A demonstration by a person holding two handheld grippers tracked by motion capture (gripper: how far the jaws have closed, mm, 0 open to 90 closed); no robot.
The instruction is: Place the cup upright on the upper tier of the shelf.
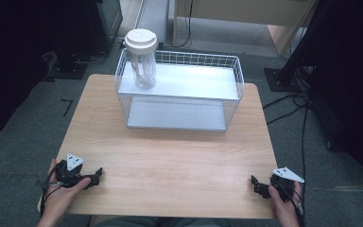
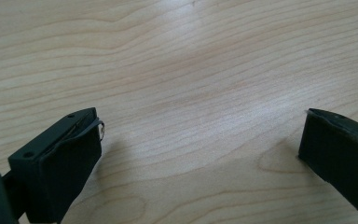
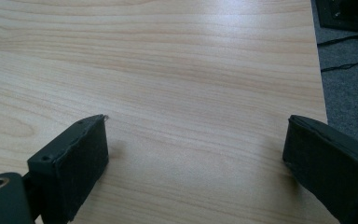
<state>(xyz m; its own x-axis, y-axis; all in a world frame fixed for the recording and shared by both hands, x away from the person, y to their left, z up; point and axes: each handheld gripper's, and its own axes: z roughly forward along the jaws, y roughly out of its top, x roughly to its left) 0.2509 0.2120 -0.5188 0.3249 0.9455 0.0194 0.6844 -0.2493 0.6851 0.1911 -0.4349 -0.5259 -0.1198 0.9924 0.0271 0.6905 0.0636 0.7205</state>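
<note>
Left tool, lower left of the high view, rests at the near edge of the table with its jaws spread wide and nothing between them; its own view shows bare wood grain between the two black jaws. At upper centre stands the nearest object, a clear jar with a white lid, upright in the left end of the upper shelf of a white wire basket rack (thin white pieces, perhaps straws, lean inside it). Right tool, lower right, is likewise wide open and empty, close to the table's right edge, as the carpet and cables in the right gripper view confirm. Judged risks: the jar is tall and slim, so a grasp high on the lid could tip it against the wire rim; the rack's raised rim stands between either tool and the jar's body, and a low approach would probably snag the wires or shove the light rack backward. A trailing cable could also drag across the table edge.
</note>
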